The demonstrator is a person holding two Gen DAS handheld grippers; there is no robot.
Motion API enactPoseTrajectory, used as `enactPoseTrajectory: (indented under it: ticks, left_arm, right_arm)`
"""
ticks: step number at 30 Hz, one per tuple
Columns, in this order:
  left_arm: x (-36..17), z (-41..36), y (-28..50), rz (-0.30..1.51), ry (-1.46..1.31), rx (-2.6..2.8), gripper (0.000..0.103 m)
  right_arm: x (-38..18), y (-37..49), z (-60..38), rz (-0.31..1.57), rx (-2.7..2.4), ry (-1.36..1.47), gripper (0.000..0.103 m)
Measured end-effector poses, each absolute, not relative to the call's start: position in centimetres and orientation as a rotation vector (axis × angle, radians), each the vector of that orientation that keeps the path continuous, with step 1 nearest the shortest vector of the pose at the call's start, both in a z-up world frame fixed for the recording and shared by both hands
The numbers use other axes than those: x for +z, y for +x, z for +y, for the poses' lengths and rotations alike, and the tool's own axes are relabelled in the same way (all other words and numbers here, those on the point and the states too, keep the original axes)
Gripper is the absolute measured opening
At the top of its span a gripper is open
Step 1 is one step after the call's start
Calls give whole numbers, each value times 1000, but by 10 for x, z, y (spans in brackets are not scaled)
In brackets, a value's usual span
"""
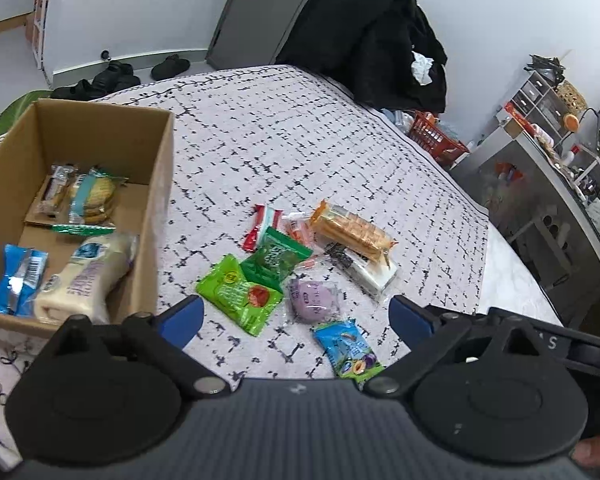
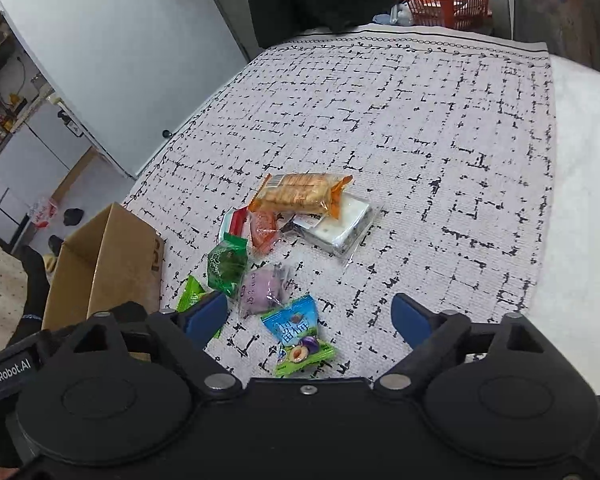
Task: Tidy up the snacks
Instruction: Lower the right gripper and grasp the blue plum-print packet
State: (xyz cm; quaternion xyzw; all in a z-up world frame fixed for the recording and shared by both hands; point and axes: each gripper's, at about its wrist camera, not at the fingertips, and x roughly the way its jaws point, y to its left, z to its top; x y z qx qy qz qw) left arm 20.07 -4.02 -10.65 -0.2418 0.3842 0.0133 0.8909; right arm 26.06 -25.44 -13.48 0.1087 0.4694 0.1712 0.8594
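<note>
Snacks in crinkly wrappers lie clustered mid-tabletop (image 2: 440, 128): nearest, at 6 o'clock, a blue plum packet (image 2: 296, 334) between the empty, wide-spread left gripper (image 1: 296, 316) and right gripper (image 2: 310, 316); beyond, an orange cracker pack (image 2: 300, 194). Cardboard box (image 1: 156, 208) at 9 o'clock.

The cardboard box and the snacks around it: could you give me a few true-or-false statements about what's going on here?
1. The cardboard box already holds several snacks. True.
2. The left hand-held gripper is clamped on a packet. False: it is open and holds nothing.
3. The orange cracker pack lies partly on the white bar. True.
4. The purple bun is inside the box. False: it lies on the patterned cloth.
5. The right hand-held gripper is open. True.
</note>
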Motion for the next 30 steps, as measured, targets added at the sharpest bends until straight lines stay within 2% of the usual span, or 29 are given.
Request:
enactPoseTrajectory:
  ticks: [4,5,7,9,11,14,16,20,22,24,26,30]
  left_arm:
    - [-116,-47,208,818,-486,30,85]
    - [-120,-49,211,831,-481,36,83]
    - [-128,-50,215,852,-484,44,72]
    - [-135,-51,219,867,-489,62,67]
    - [-140,-52,223,871,-479,84,65]
    - [-145,-54,229,871,-478,114,61]
    - [-148,-54,230,866,-485,141,54]
    - [-151,-54,230,858,-495,193,50]
    - [-154,-54,230,863,-503,206,49]
    - [-157,-54,230,871,-502,214,49]
    - [-160,-55,231,878,-499,220,49]
    - [-165,-53,237,895,-508,239,49]
  right_arm:
    - [-147,270,-259,1019,375,290,74]
    - [-150,272,-259,1029,377,296,73]
    - [-155,273,-258,1050,385,298,73]
    - [-161,274,-257,1074,390,292,72]
    - [-167,276,-256,1105,398,290,66]
    - [-175,278,-254,1142,412,284,66]
    - [-178,278,-252,1155,428,271,65]
    - [-185,279,-243,1192,459,236,58]
    - [-190,280,-238,1212,477,228,50]
    - [-197,281,-231,1236,477,202,37]
    - [-203,281,-226,1251,472,194,20]
    - [-203,284,-232,1226,451,253,14]
